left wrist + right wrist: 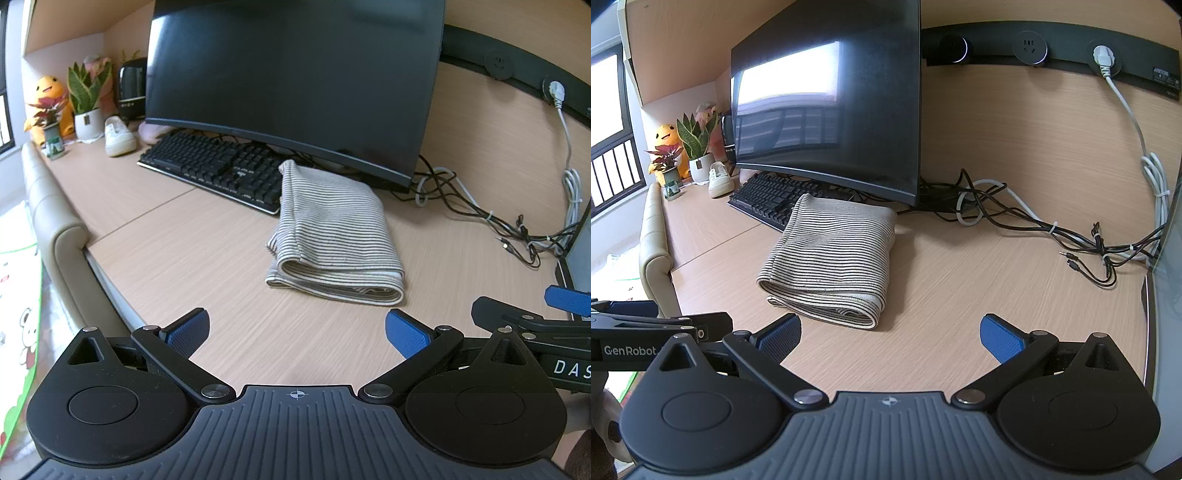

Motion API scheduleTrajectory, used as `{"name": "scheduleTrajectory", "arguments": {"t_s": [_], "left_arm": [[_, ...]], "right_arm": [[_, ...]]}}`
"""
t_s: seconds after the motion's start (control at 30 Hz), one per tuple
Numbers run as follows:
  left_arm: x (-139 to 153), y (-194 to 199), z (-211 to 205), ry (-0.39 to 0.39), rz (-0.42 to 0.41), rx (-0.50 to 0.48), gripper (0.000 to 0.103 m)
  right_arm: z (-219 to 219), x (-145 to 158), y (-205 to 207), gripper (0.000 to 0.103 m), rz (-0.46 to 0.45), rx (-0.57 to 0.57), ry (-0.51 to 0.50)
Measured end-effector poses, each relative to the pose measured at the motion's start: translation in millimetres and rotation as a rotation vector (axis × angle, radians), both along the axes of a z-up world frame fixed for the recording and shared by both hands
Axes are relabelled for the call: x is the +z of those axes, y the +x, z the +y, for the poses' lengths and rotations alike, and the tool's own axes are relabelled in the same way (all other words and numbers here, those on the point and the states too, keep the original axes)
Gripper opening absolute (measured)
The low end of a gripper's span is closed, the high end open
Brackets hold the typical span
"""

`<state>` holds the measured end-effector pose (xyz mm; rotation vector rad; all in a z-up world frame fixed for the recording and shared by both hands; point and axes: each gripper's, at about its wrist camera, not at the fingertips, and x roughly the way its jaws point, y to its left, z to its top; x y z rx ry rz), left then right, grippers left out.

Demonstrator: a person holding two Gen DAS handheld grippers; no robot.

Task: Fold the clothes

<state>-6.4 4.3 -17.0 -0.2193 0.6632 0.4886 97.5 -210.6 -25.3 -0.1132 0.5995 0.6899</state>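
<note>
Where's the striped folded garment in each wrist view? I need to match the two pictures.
Left wrist: striped folded garment sits right of centre, ahead of the open tool.
Right wrist: striped folded garment sits left of centre, mid-frame.
Shared landmark: the black keyboard, touching the garment's far end in both.

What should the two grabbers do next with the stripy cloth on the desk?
Probably nothing more than pulling back. The grey-and-white striped cloth already lies folded in a neat layered stack on the wooden desk, and both the left gripper and right gripper are open, holding nothing, short of it.
</note>
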Motion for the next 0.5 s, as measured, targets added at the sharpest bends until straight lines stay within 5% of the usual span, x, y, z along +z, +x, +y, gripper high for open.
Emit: {"name": "scheduleTrajectory", "arguments": {"t_s": [0.5], "left_arm": [[0.5, 0.7, 0.1, 0.001, 0.001, 0.004, 0.103]], "right_arm": [[-1.0, 0.0, 1.4, 0.103, 0.002, 0.004, 0.002]]}}
